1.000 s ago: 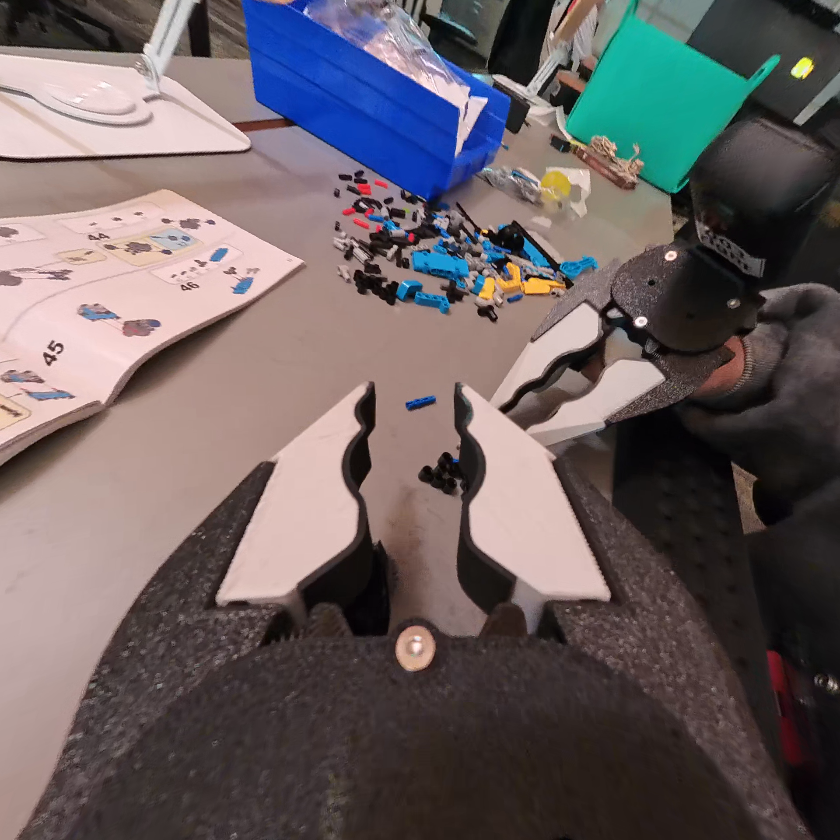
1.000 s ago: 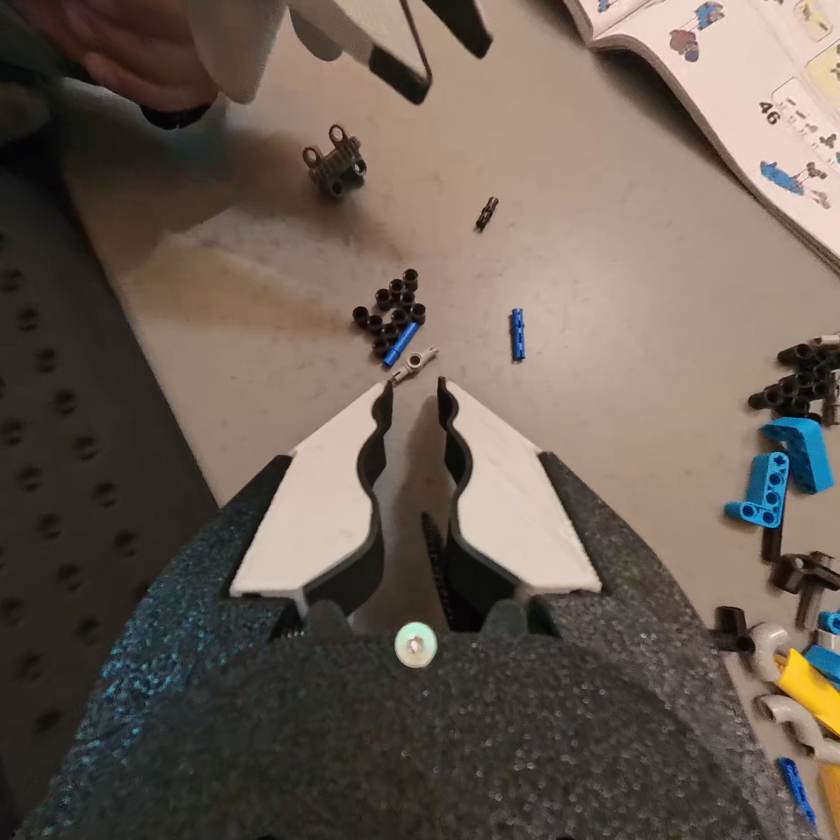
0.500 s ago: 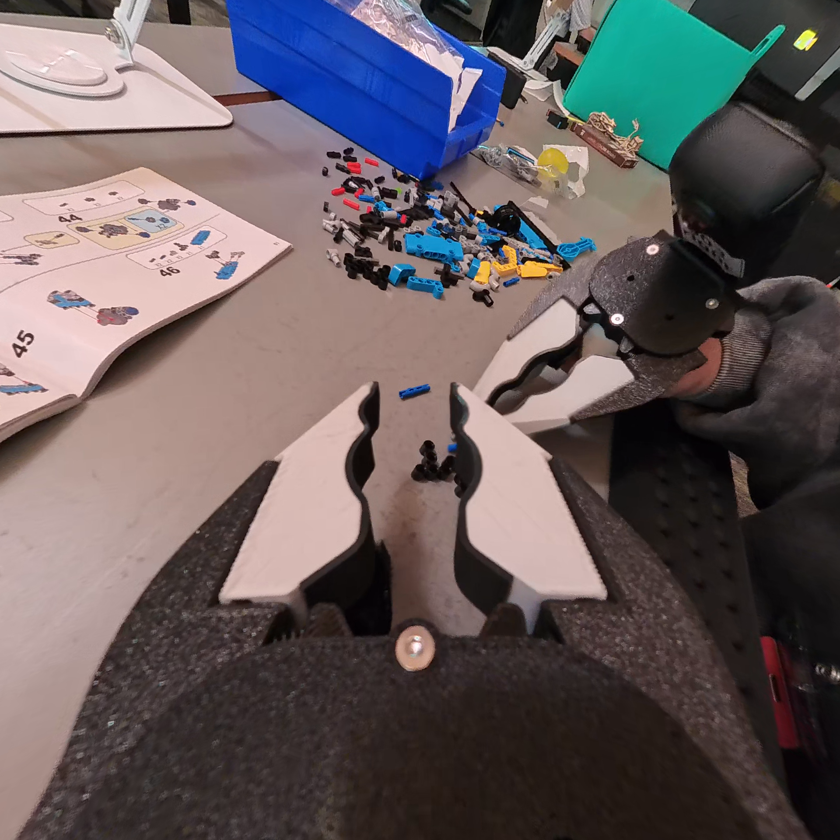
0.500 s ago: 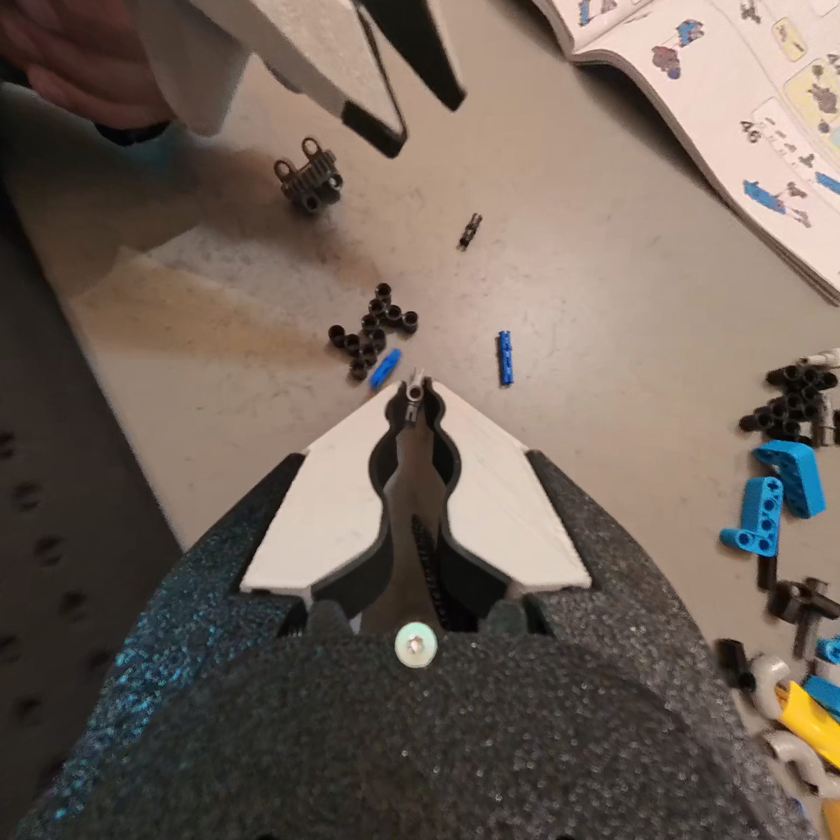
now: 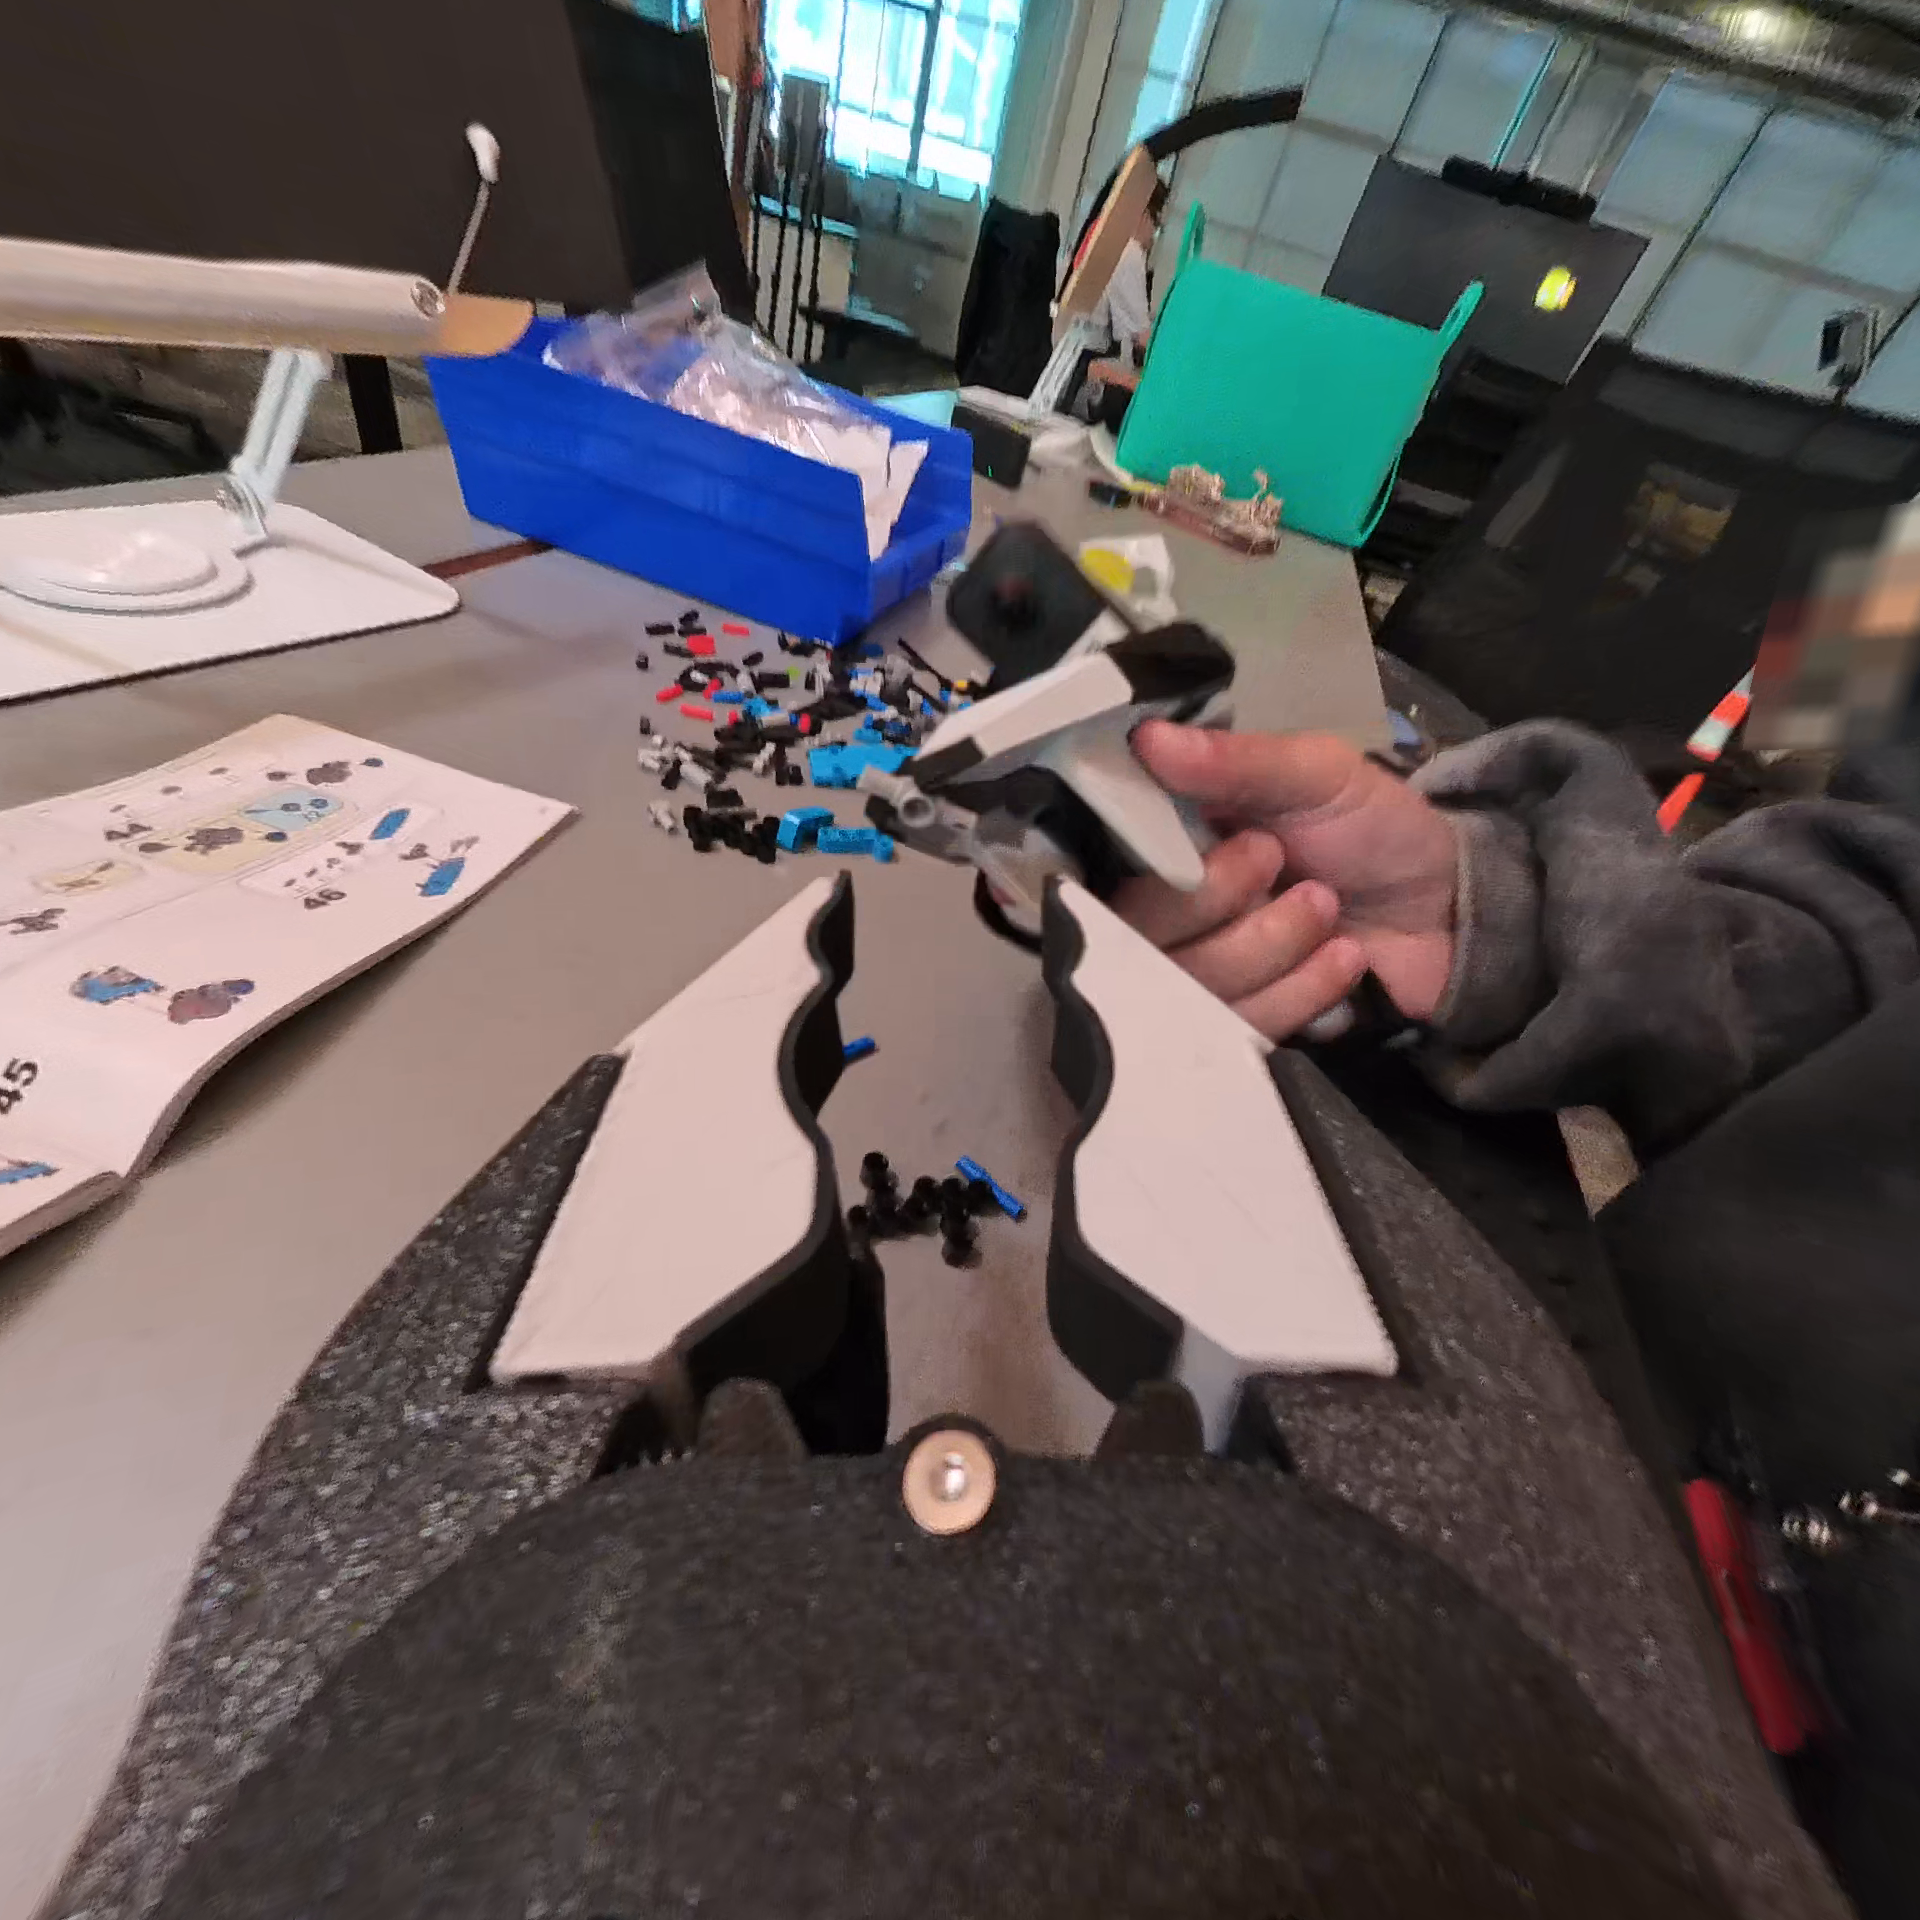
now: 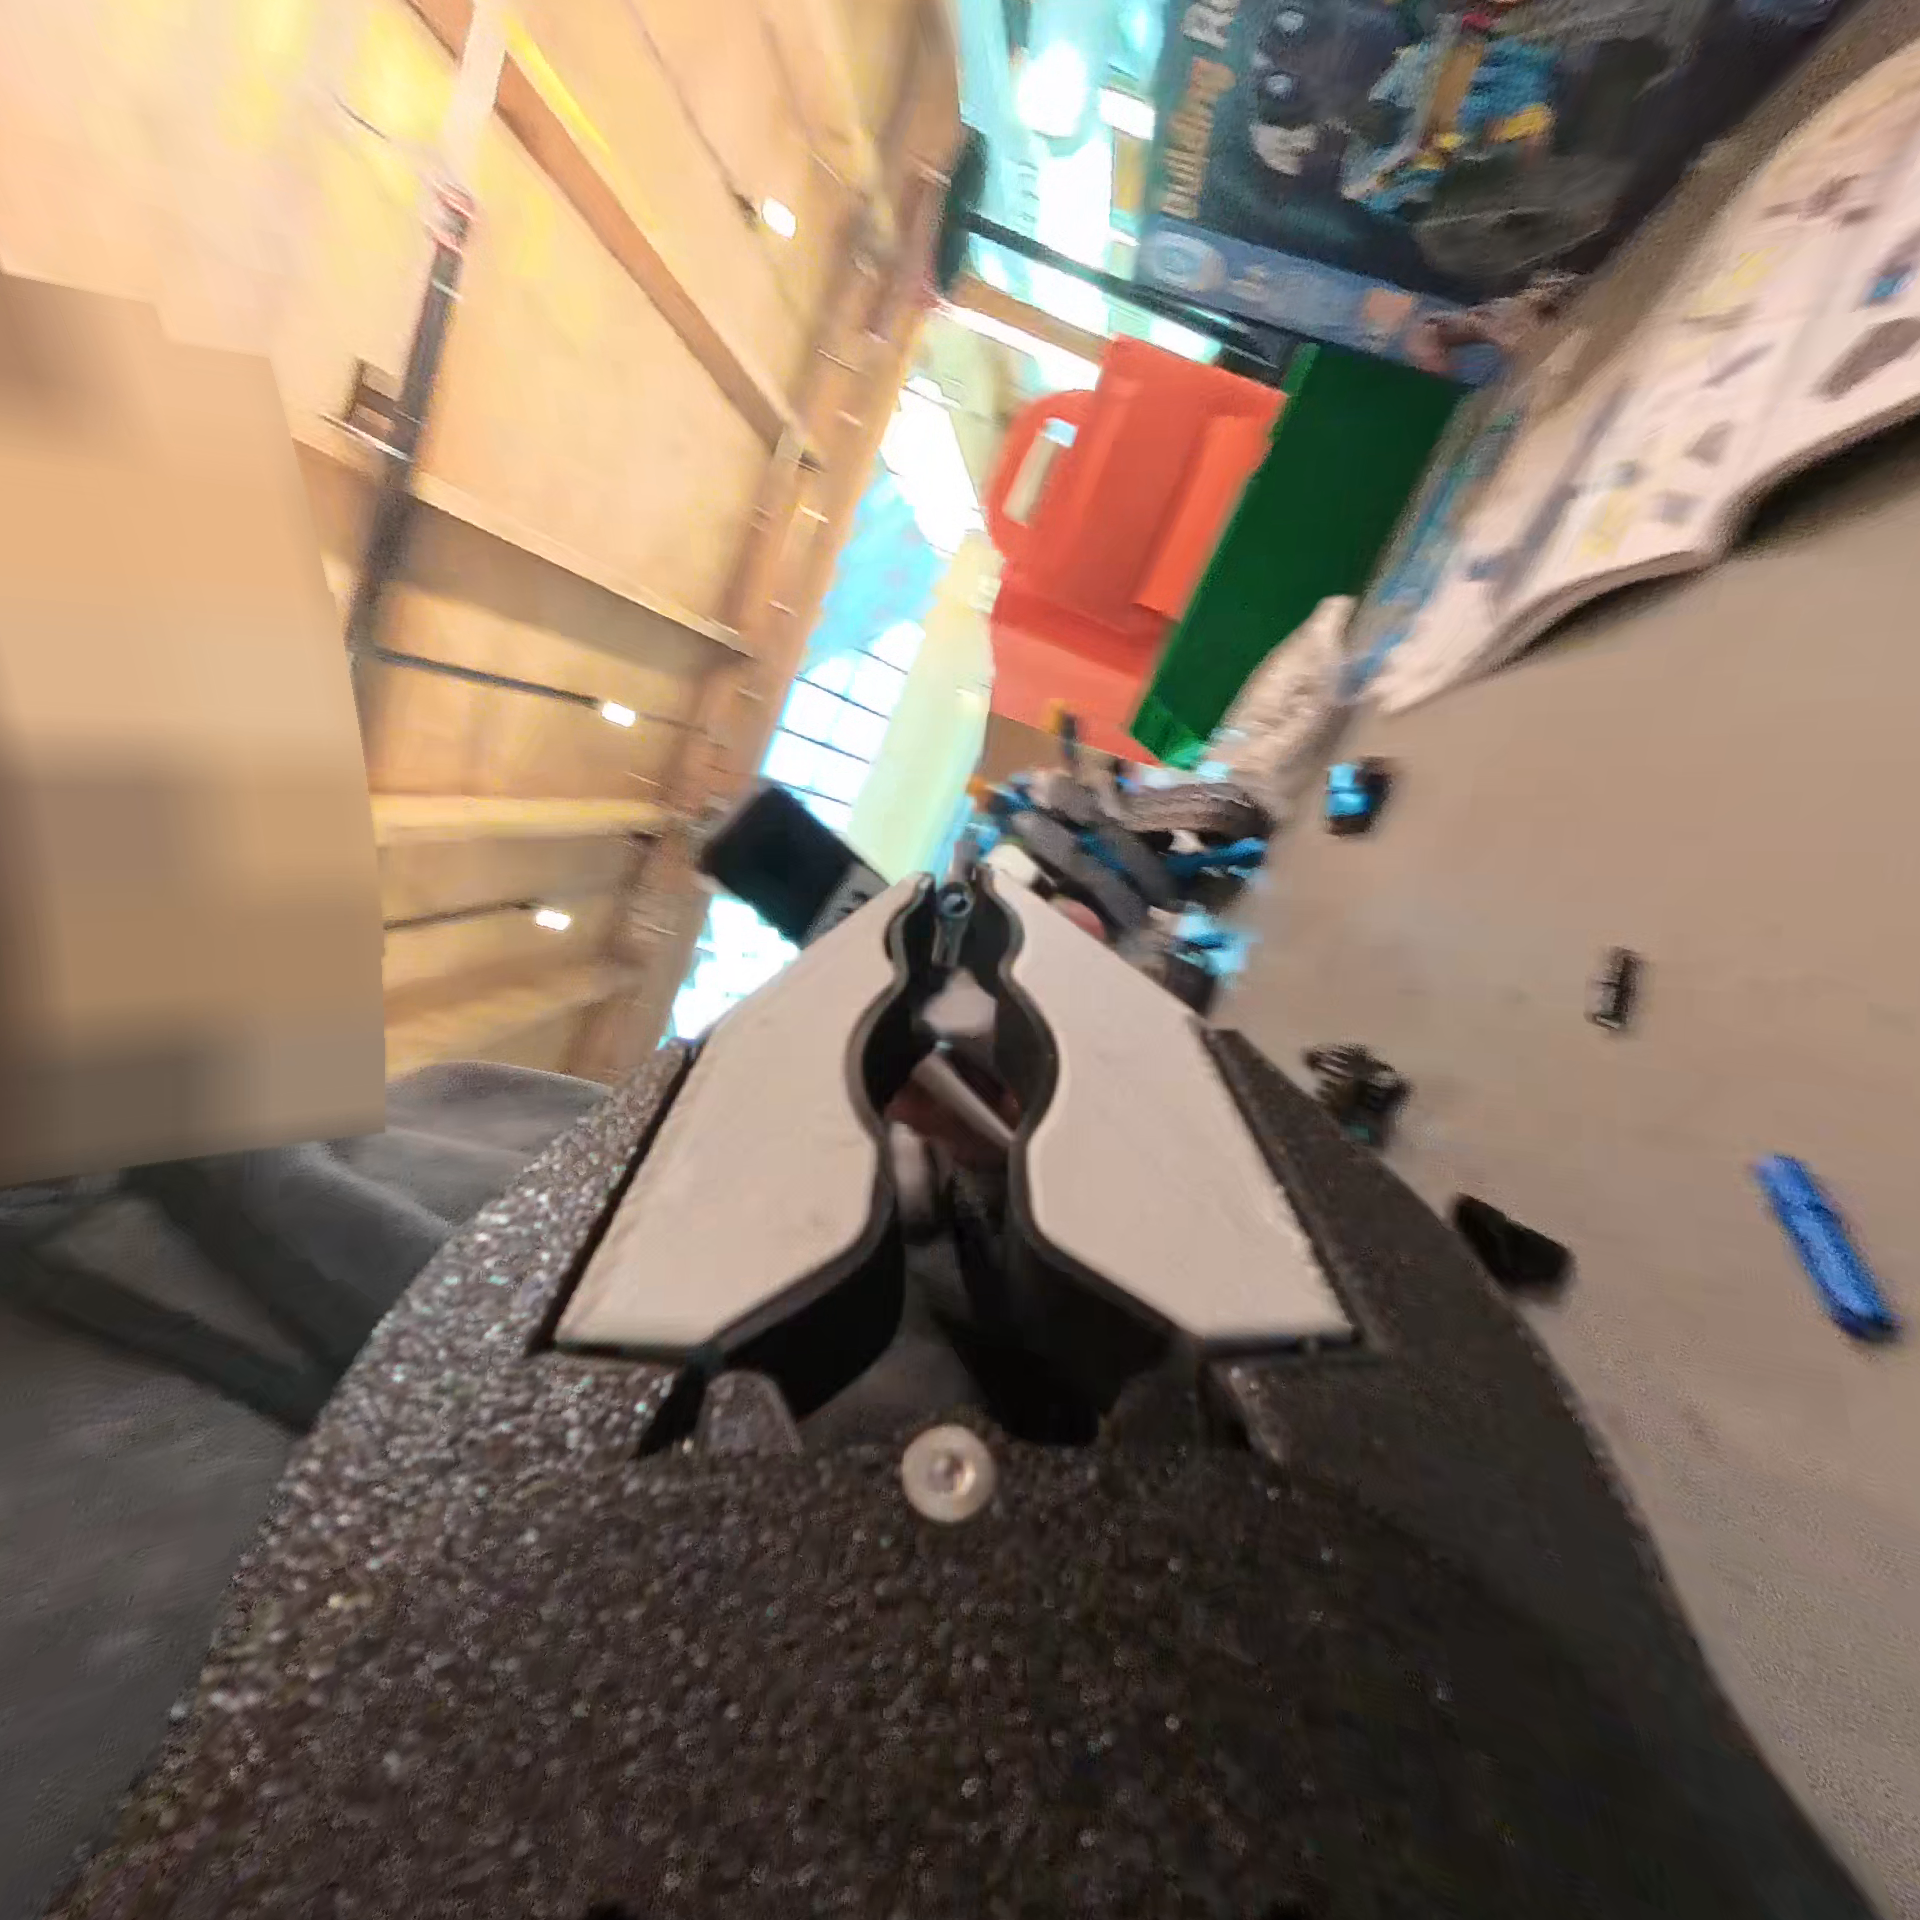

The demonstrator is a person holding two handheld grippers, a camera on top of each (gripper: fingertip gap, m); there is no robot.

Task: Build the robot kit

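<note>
My left gripper (image 5: 945,899) is open and empty, held above the grey table (image 5: 416,1091). Under it lie a cluster of small black pins (image 5: 914,1210) and a blue pin (image 5: 987,1184); another blue pin (image 5: 858,1047) lies by the left finger. My right gripper (image 6: 951,891) is shut on a small grey connector piece (image 6: 951,925). It is lifted off the table and rolled on its side. In the left wrist view a hand (image 5: 1299,873) holds it just beyond my left fingertips, with the grey piece (image 5: 916,806) at its tip.
A pile of black, blue, red and yellow building parts (image 5: 779,748) lies ahead. An open instruction booklet (image 5: 208,883) is at the left, with a blue bin (image 5: 675,488), a white lamp base (image 5: 156,582) and a green bag (image 5: 1278,395) behind. A loose blue pin (image 6: 1823,1257) lies on the table. My two grippers' fingertips are within a few centimetres of each other. The loose blue pin (image 6: 1823,1257) is about 12 cm from both grippers' fingertips.
My right gripper shut on the grey connector piece, then lifted it off the table and rolled sideways. My left gripper opened wider and tilted up.
</note>
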